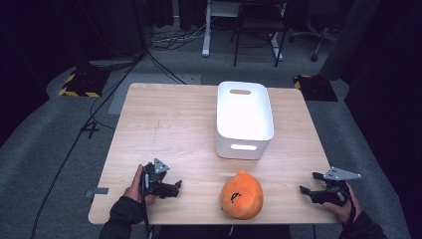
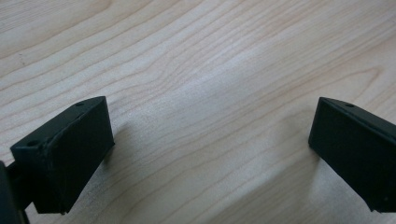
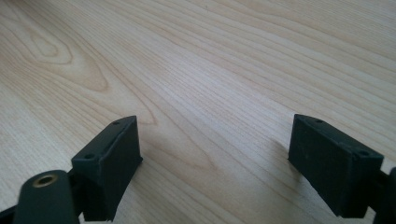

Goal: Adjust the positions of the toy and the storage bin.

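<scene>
Both tongs rested low over the near edge of the wooden table point(image 1: 164, 114), one in each hand. The left gripper point(image 1: 175, 187) sat at the near left, its jaws spread wide with nothing between them; in the left gripper view only bare wood grain lay between the two black pads point(image 2: 65, 158). The right gripper point(image 1: 307, 190) sat at the near right, and its jaws too stood wide apart and empty, with bare table between the pads point(image 3: 109, 161) in the right gripper view. The jaws of each pointed inward, toward the other across the table.

Between the two tongs, a little nearer the left one and close to the table's near edge, lay the orange plush toy point(image 1: 242, 195), round, with a small dark mark on its front. It stood apart from both grippers, touched by neither.

Farther off, beyond the toy and well apart from both tongs, stood the white bin point(image 1: 244, 119), an open rectangular tub with handle slots in its near and far walls. It stood just behind the toy, with a small gap of table between them.
</scene>
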A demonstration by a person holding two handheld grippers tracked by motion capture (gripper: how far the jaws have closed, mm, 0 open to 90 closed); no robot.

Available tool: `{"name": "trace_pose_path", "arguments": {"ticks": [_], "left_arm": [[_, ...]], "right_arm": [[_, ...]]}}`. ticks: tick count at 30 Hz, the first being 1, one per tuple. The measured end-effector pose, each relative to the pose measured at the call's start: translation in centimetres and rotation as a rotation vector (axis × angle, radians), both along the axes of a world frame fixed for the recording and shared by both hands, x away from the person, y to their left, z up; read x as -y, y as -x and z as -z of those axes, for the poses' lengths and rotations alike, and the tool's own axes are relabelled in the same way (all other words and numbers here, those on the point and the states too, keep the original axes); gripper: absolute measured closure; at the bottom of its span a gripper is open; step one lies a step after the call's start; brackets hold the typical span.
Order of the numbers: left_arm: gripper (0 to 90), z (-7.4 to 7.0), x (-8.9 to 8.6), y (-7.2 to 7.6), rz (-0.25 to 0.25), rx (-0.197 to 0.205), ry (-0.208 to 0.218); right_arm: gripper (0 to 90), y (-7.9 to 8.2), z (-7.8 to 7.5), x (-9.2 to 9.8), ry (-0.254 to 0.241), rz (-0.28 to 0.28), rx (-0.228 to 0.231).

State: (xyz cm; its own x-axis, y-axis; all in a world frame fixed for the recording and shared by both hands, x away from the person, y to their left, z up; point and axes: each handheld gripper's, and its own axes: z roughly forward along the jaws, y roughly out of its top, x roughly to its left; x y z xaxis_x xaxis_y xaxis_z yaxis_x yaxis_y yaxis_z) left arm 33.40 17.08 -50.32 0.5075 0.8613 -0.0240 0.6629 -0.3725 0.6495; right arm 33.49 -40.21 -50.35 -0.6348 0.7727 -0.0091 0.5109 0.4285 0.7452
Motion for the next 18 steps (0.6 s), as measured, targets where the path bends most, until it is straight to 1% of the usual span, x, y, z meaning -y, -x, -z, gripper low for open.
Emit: {"name": "trace_pose_path", "arguments": {"ticks": [3,5,6,7,8,9,10,11,12,13,14,15,16,18], "left_arm": [[0.1,0.0,0.1,0.0,-0.006,0.003,0.001],[0.4,0.0,0.1,0.0,0.000,-0.002,0.004],[0.6,0.0,0.0,0.2,0.027,0.007,0.002],[0.7,0.0,0.0,0.2,0.039,0.005,0.000],[1.7,0.0,0.0,0.3,0.056,0.019,0.000],[3.7,0.0,0.0,0.3,0.056,0.019,0.000],[3.9,0.0,0.1,0.6,0.111,0.018,0.000],[3.8,0.0,0.1,0.6,0.111,0.018,0.000],[3.8,0.0,0.5,1.0,0.176,0.022,-0.001],[3.8,0.0,0.9,1.3,0.191,0.011,0.007],[4.1,-0.1,1.2,1.4,0.205,0.019,-0.005],[6.1,-0.1,1.2,1.4,0.205,0.019,-0.005],[10.5,-0.3,1.9,1.8,0.244,0.019,0.000],[17.3,-0.5,2.8,2.2,0.275,0.029,-0.012]], "right_arm": [[16.8,0.0,0.0,0.0,0.000,-0.001,0.000],[16.8,0.0,0.0,0.0,0.000,-0.002,-0.001],[16.8,0.0,0.0,0.0,0.001,-0.003,-0.001],[16.8,0.0,0.0,0.0,0.000,-0.001,0.000],[16.8,0.0,0.0,0.0,0.000,-0.001,-0.001],[16.8,0.0,0.0,0.0,0.000,-0.001,-0.001],[16.8,0.0,0.0,0.0,0.000,-0.001,0.000],[16.8,0.0,0.0,0.0,0.000,-0.001,0.000],[16.8,0.0,0.0,0.0,0.000,-0.003,-0.001],[16.8,0.0,0.0,0.0,0.000,-0.002,-0.001],[16.8,0.0,0.0,0.0,0.001,-0.003,-0.001],[16.8,0.0,0.0,0.0,0.001,-0.003,-0.001],[16.7,0.0,0.0,0.0,0.001,-0.003,-0.002],[16.8,0.0,0.0,0.0,0.001,-0.003,-0.002]]}}
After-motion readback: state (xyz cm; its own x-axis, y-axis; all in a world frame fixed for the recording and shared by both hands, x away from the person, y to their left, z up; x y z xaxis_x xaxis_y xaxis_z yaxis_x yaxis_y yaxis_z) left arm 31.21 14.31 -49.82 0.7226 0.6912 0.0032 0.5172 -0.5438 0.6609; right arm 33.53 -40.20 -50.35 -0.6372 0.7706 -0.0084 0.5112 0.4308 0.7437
